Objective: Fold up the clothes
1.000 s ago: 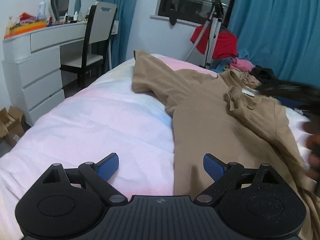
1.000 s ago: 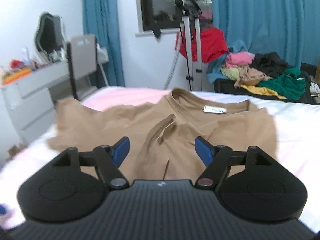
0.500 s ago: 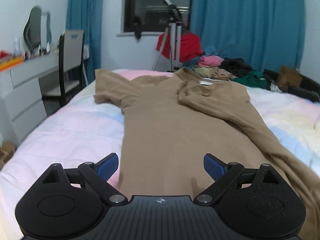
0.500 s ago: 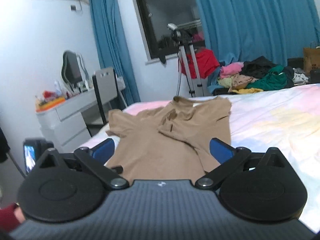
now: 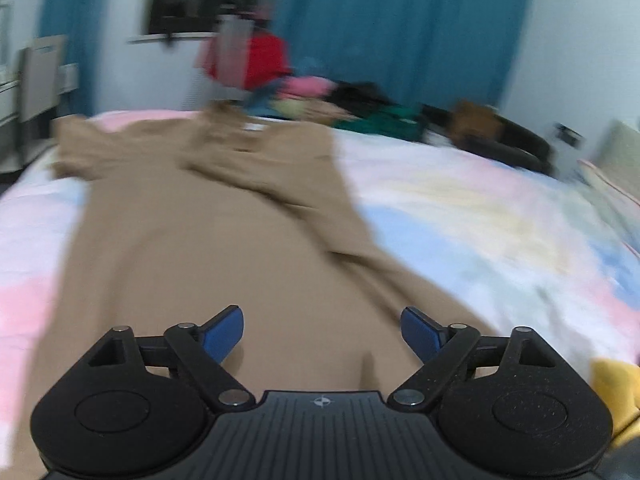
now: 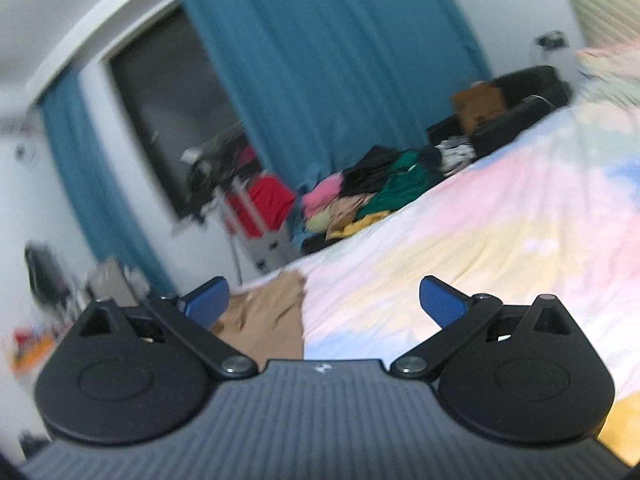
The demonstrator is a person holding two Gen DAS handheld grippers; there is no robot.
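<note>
Tan shirt (image 5: 224, 240) lay flat on the bed (image 5: 500, 220), collar toward 12 o'clock, spread out ready for folding. Left gripper (image 5: 322, 330) hung over its hem, jaws wide, holding nothing. Right gripper (image 6: 324, 300), jaws likewise spread and bare, faced bedding; shirt at its 10 o'clock.

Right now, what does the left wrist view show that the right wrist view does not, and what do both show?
Only the left wrist view shows the whole tan shirt spread flat on the bed, with one sleeve folded inward and its white neck label.

Only the right wrist view shows the dark window clearly; of the shirt it shows just a corner.

Both show the pastel bedcover, the clothes pile, the blue curtains and open fingers.
</note>
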